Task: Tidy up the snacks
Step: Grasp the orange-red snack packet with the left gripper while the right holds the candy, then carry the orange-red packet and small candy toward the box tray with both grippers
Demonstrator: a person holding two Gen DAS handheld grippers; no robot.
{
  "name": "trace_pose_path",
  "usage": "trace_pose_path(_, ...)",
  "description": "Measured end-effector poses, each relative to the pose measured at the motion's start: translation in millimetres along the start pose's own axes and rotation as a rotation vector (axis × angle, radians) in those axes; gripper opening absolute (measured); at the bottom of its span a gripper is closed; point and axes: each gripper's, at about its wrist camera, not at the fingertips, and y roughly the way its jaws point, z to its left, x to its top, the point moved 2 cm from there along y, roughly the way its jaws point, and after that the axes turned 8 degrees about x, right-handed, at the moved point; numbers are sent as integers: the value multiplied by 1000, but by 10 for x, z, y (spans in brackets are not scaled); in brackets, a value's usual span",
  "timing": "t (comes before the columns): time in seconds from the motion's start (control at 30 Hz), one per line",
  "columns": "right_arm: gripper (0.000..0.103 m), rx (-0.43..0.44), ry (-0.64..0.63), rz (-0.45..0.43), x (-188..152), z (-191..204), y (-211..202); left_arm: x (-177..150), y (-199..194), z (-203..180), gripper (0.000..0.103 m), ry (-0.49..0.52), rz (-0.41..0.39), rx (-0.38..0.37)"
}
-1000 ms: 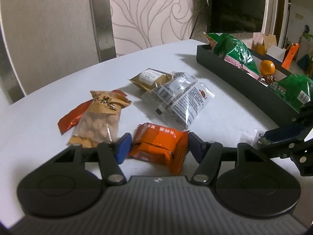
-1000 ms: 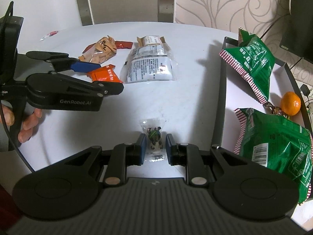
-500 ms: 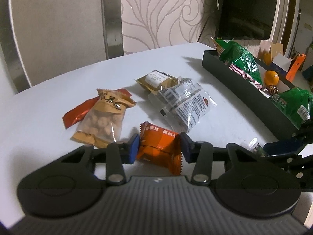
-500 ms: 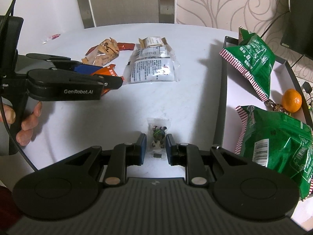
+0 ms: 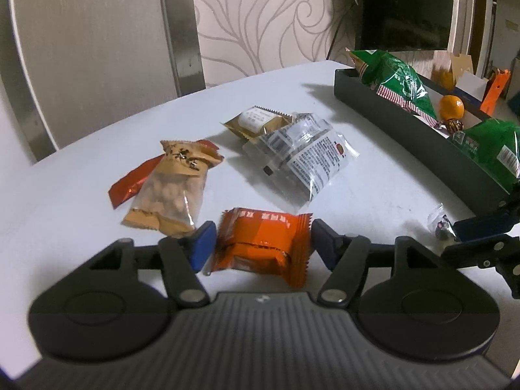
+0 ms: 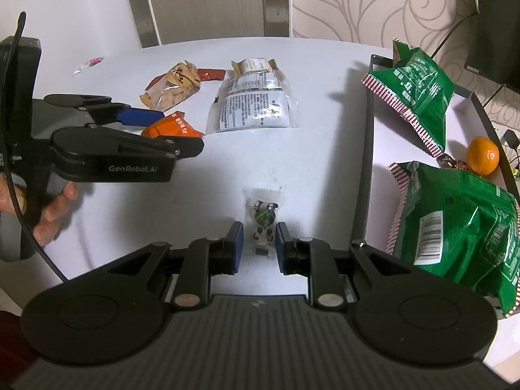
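- Step: picking loose snacks for the tray [image 6: 365,175].
- Left gripper [image 5: 261,242] has just opened, orange pack [image 5: 260,243] between, unpressed.
- Right gripper [image 6: 259,248] nearly closed around candy [image 6: 265,219]; grip unclear.
- Next: squeeze, lift.

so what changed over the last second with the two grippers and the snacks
The left gripper closed its jaws in on the orange packet, and they have just been opening again; the packet sits between them on the table, the pads not clearly pressing it. The right gripper kept its narrow jaws either side of the small candy. The other snacks and the black tray stayed put.
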Motion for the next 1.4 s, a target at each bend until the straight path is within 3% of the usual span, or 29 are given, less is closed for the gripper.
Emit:
trace_pose_path(0.53, 26, -22, -38, 6, 26, 57, 66, -15, -12, -29, 67, -8, -5, 12)
trace_pose_path(0.63, 25, -26, -49, 9, 28, 68, 66, -5, -21, -44, 57, 7, -9, -6)
trace_pose_path(0.93, 25, -17, -31, 4, 51, 67, 49, 22, -101, -22, 43, 2, -18, -22)
trace_pose_path(1.4, 24, 10, -21, -22, 90, 113, -36, 49, -201, 69, 40, -35, -16, -22)
